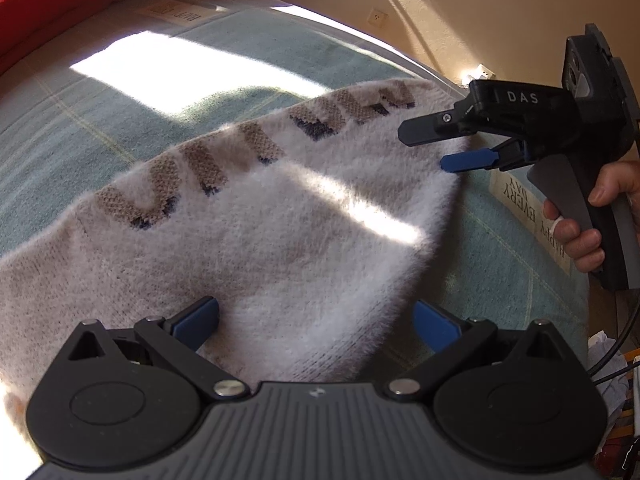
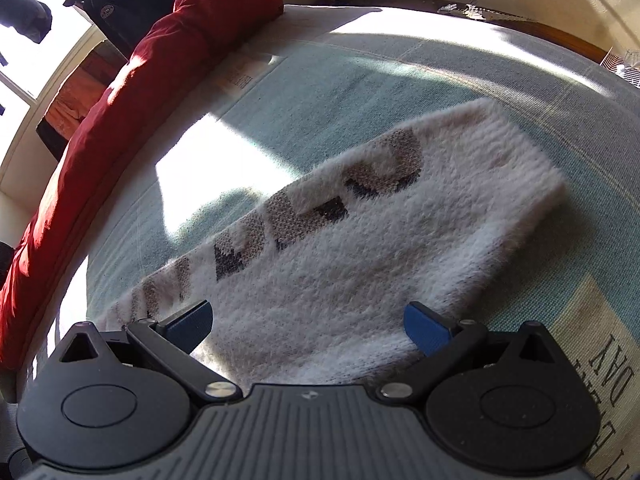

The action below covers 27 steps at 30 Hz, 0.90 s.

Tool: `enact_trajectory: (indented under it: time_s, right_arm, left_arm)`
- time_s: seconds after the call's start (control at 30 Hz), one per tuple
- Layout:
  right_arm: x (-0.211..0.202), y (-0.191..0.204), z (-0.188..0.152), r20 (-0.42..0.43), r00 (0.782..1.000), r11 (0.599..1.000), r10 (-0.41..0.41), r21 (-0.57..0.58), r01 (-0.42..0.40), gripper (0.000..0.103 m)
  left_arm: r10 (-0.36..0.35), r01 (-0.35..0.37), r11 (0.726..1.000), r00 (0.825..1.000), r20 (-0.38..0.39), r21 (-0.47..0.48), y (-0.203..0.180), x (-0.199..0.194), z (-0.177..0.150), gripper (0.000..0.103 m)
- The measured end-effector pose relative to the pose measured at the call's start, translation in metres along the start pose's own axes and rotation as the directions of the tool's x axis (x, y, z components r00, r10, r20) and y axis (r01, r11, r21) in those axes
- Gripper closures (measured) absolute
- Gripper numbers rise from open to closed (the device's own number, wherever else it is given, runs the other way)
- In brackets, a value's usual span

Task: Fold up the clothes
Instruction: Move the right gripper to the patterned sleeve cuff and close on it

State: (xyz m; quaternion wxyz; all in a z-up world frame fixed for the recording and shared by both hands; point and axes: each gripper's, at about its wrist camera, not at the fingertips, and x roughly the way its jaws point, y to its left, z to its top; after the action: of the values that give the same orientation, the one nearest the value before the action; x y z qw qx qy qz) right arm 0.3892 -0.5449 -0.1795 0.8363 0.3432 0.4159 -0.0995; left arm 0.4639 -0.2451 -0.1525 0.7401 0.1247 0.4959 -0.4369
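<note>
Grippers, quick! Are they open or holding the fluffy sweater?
Left gripper: open, holding nothing, over the sweater.
Right gripper: open, holding nothing, also over the sweater.

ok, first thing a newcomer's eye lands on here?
The fluffy white sweater with tan and navy lettering, lying folded on the teal blanket under a hard sun patch. Next, the right gripper, open at the sweater's far edge, and the red bedding along the bed's side.

Sweater (image 1: 248,248): knitted lettering partly folded under, unreadable; near hem hidden behind left gripper (image 1: 316,320). Bedspread label (image 2: 608,364): text cut off at frame edge.
</note>
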Motion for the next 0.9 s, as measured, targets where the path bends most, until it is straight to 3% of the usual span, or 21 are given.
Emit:
enact_trajectory:
  time_s: [0.17, 0.23, 0.33, 0.5, 0.7, 0.9]
  right_arm:
    - [-0.002, 0.000, 0.007, -0.026, 1.000, 1.000, 0.004, 0.024, -0.004, 0.000]
    - [-0.005, -0.001, 0.010, -0.028, 1.000, 0.999, 0.014, 0.046, -0.012, 0.000]
    - [-0.015, -0.007, 0.013, -0.006, 0.999, 0.995, 0.037, 0.094, -0.036, 0.000]
    - [-0.038, -0.033, 0.014, 0.055, 0.997, 0.978, 0.045, 0.200, -0.055, 0.000]
    - [-0.054, -0.061, 0.009, 0.071, 0.992, 0.962, 0.102, 0.245, -0.117, 0.000]
    - [-0.047, -0.078, 0.005, 0.073, 0.987, 0.935, 0.141, 0.319, -0.157, 0.000]
  left_arm:
    - [0.012, -0.012, 1.000, 1.000, -0.024, 0.002, -0.004, -0.003, 0.006, 0.001]
    - [0.002, -0.002, 1.000, 1.000, 0.000, 0.011, -0.009, -0.011, 0.009, 0.001]
    - [-0.031, 0.030, 0.998, 0.999, 0.022, 0.064, -0.023, -0.017, 0.011, 0.001]
    - [-0.108, 0.114, 0.984, 0.993, -0.050, 0.135, -0.045, 0.003, -0.001, 0.001]
    - [-0.099, 0.102, 0.988, 0.995, -0.029, 0.116, -0.040, -0.007, -0.002, 0.001]
    - [-0.043, 0.043, 0.994, 0.999, -0.003, 0.099, -0.029, -0.032, -0.006, 0.001]
